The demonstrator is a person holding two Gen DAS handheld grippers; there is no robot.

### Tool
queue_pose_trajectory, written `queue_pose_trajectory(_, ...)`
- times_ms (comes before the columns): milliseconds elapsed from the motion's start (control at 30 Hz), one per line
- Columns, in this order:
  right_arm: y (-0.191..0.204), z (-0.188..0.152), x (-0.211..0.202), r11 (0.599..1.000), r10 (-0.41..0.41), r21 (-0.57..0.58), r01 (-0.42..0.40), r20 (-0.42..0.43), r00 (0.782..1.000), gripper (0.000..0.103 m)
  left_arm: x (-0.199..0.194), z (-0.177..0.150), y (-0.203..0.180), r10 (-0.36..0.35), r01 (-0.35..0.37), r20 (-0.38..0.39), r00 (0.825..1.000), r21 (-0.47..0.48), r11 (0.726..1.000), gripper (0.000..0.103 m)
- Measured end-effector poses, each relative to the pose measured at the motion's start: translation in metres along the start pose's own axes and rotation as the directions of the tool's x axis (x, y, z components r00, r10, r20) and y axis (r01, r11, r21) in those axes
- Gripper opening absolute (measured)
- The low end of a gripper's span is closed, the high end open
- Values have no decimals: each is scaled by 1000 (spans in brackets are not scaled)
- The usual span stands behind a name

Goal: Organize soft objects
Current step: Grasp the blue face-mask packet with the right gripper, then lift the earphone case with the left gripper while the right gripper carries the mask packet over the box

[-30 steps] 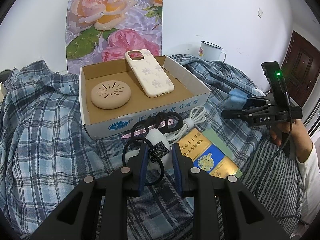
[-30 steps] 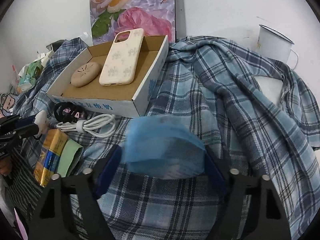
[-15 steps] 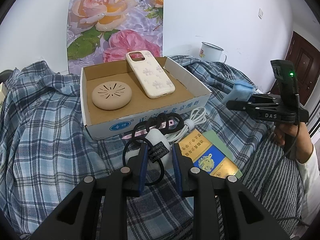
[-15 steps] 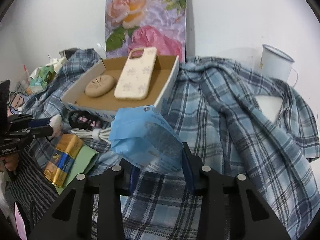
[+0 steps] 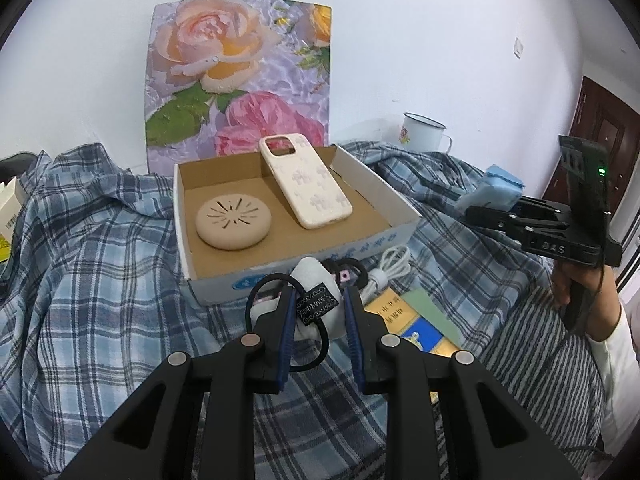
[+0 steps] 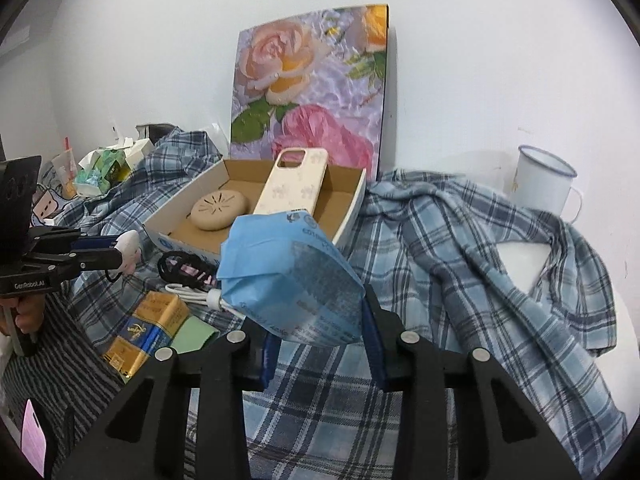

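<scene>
The left claw [image 5: 318, 316] is clamped on a white plush hair tie [image 5: 314, 286] with a black elastic loop and a small black tag, held in the air just before the near wall of the cardboard box [image 5: 208, 300]. The right claw [image 6: 318, 340] grips a blue tissue packet [image 6: 288, 276], lifted clear of the plaid shirt [image 6: 460, 248] that covers the surface, in front of the box's near right corner. In the left wrist view this right claw shows at the right edge, well apart from the left one, with the blue packet at its tips. Inside the box lie a round beige pad [image 5: 233, 223] on the left and a cream phone case [image 5: 306, 180], whose top leans on the far wall. Just before the box rest black hair ties [image 6: 180, 266], a coiled white cable [image 5: 390, 266] and a gold-and-blue pack [image 6: 146, 330] on a green card [image 6: 192, 334]. A floral panel [image 5: 240, 80] stands against the wall behind the box, and a white enamel mug [image 6: 540, 186] stands at the far right.
</scene>
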State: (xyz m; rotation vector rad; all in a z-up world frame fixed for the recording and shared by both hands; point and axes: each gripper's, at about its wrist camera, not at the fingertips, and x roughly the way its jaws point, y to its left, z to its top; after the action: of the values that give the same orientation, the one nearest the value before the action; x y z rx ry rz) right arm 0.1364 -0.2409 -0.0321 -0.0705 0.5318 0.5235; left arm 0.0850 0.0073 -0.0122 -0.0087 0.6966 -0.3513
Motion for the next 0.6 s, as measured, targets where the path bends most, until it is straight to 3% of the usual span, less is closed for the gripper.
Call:
queue_pose_trajectory(333,21,27,-23,998,32,-51,-27,89,996,35,-31,30,6,48,-46,113,992,-20,999,25)
queue_pose_trajectory(600,42,67,-37,993,59,-107,-41,173,983,35,-66,71,0,92,-91,233,968,-16,996,25)
